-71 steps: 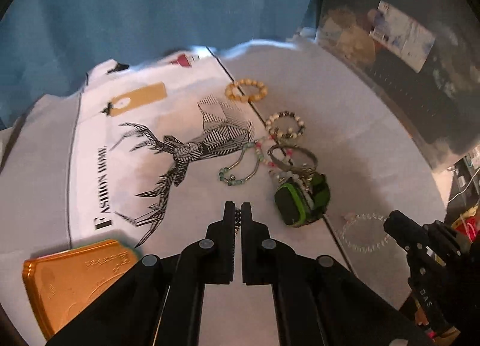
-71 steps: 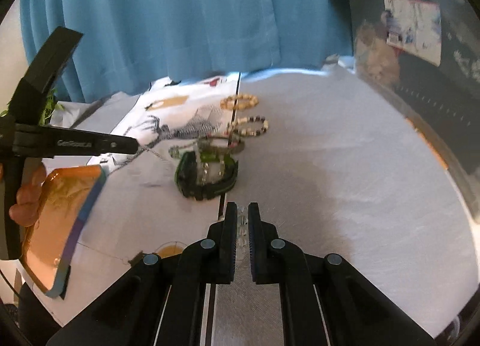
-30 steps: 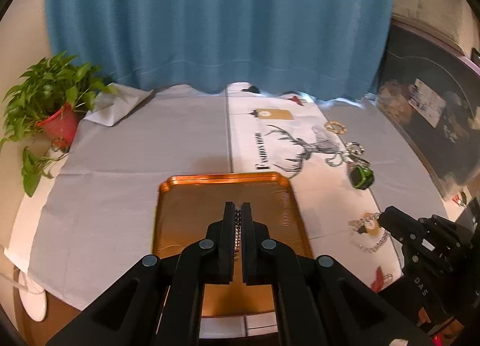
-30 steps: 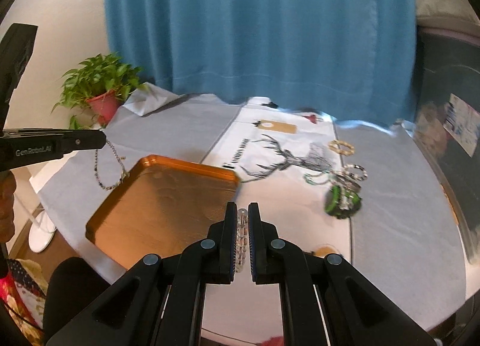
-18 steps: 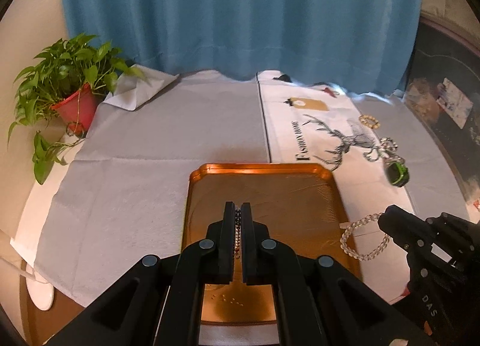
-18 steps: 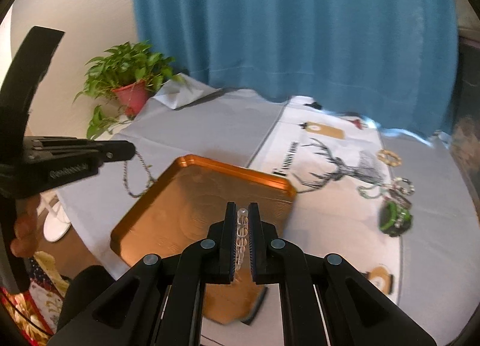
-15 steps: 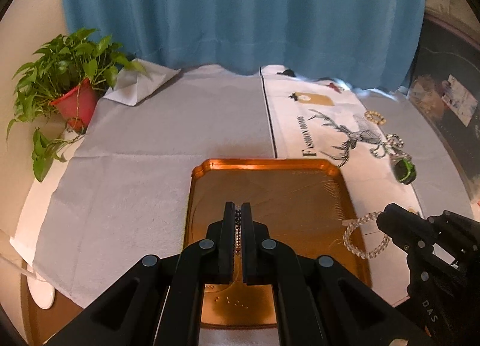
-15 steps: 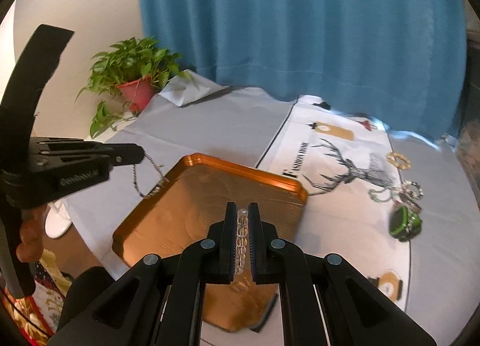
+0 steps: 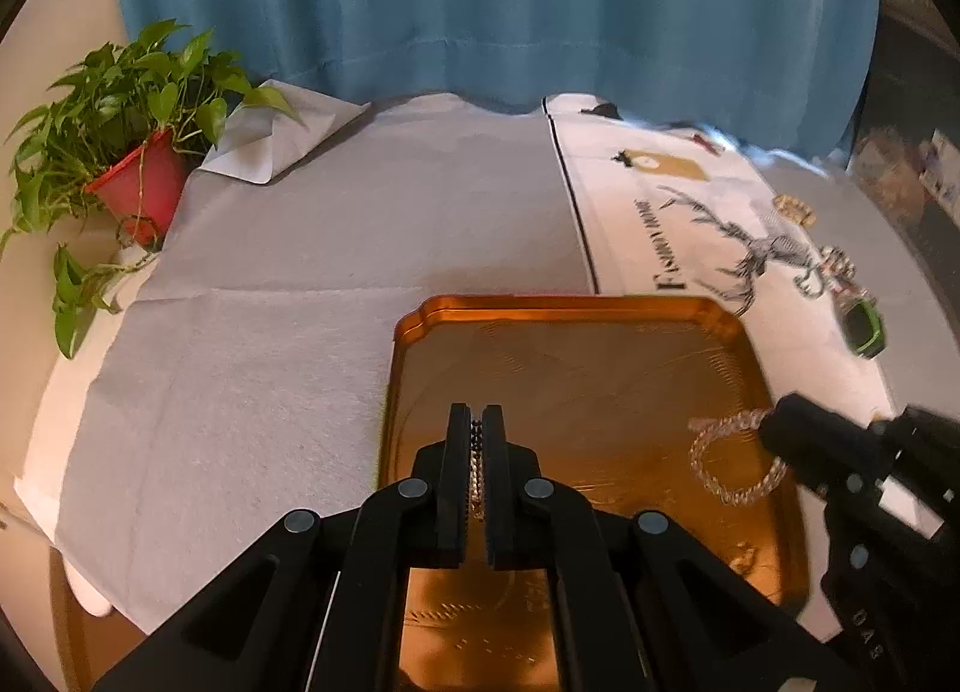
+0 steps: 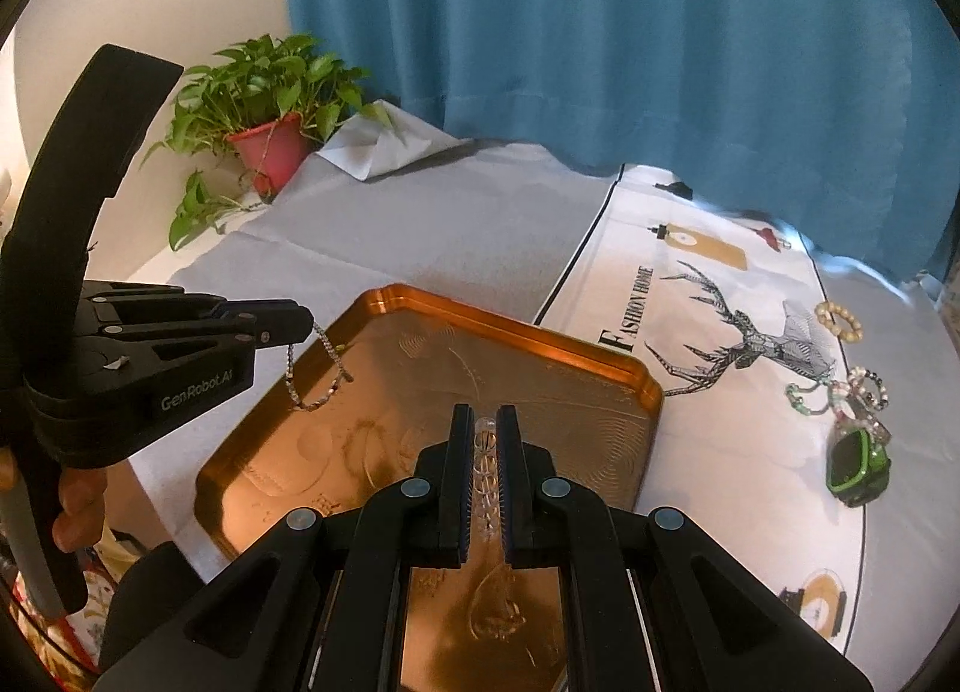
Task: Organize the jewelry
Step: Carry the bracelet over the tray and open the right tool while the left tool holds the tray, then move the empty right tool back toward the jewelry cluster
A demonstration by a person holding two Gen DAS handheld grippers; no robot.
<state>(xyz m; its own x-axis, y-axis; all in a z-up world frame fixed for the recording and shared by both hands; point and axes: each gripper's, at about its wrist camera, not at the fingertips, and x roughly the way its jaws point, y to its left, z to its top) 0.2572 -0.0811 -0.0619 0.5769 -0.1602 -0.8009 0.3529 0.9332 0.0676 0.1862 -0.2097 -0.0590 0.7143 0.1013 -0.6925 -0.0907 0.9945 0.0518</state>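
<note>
An orange metal tray (image 9: 564, 305) (image 10: 510, 326) lies on the grey cloth near the table's front edge. My left gripper (image 9: 477, 422) (image 10: 303, 326) hovers over the tray's left part. Its jaws are opening, with a dark bead chain (image 9: 477, 452) still pinched between them. The chain's loop (image 10: 312, 386) hangs down to the tray floor. My right gripper (image 10: 486, 428) (image 9: 771, 428) is shut on a clear bead bracelet (image 9: 732, 464) (image 10: 486, 470), which dangles just above the tray's right part.
A potted plant (image 9: 138, 176) (image 10: 270, 146) stands at the far left corner. On the white deer-print cloth (image 10: 720, 344) lie a green watch (image 9: 864, 326) (image 10: 855, 458), tangled bracelets (image 10: 840, 392) and a yellow bead bracelet (image 10: 837, 320). A blue curtain hangs behind.
Both grippers carried their pieces from the jewelry pile to the tray and came down closer over it. The chain's loop now reaches the tray, and the left jaws have parted slightly.
</note>
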